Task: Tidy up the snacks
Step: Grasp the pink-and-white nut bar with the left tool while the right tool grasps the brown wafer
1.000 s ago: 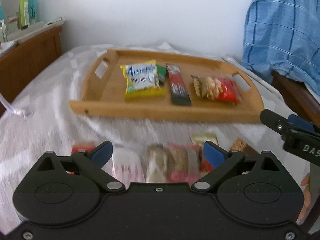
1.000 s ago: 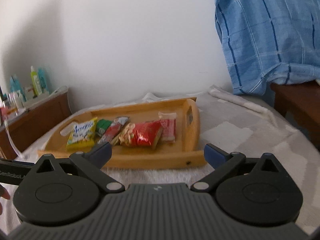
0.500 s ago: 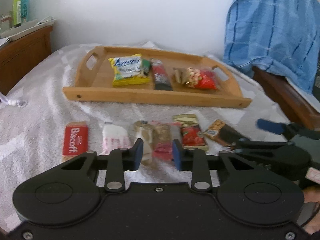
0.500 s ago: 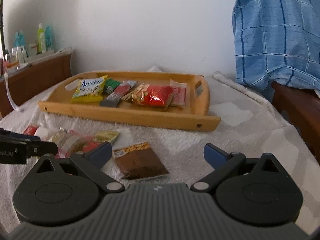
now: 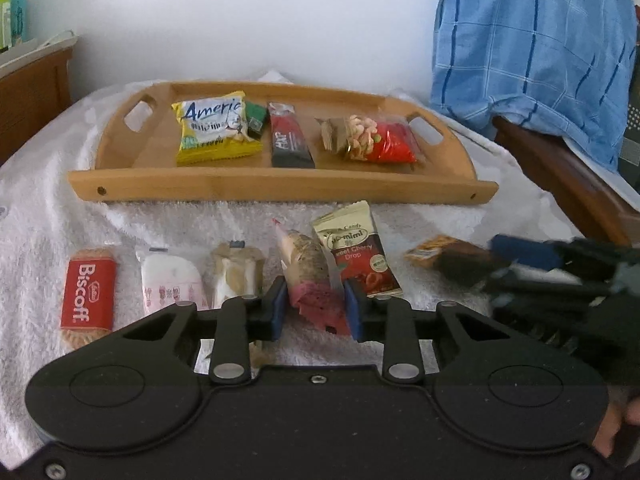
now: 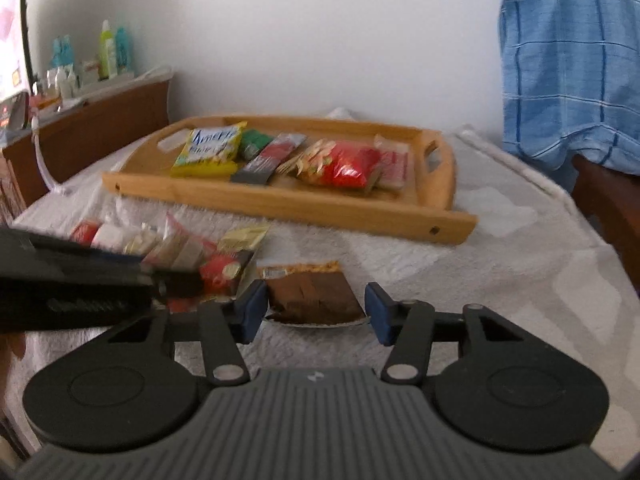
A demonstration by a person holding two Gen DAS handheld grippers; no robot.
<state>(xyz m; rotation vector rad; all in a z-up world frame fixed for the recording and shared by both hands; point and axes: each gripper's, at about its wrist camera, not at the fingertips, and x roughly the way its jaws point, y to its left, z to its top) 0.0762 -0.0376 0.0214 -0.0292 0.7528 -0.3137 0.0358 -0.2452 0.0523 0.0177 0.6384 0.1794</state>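
Toweled table: left gripper (image 5: 314,309) now clamps pink packet (image 5: 310,280).

One wooden tray (image 5: 280,190), eleven snack packets (image 5: 212,130), two hand-held grippers (image 5: 316,312).

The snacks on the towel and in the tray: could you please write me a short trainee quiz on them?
1. True or false: the Biscoff packet lies in the wooden tray.
2. What is the left hand-held gripper shut on? A the pink-ended snack packet; B a black bar; C a green packet.
3. What colour is the bag at the tray's left end?
Key: 1 false, it lies on the white towel. 2 A; the jaws have just been closing and now pinch it. 3 yellow.
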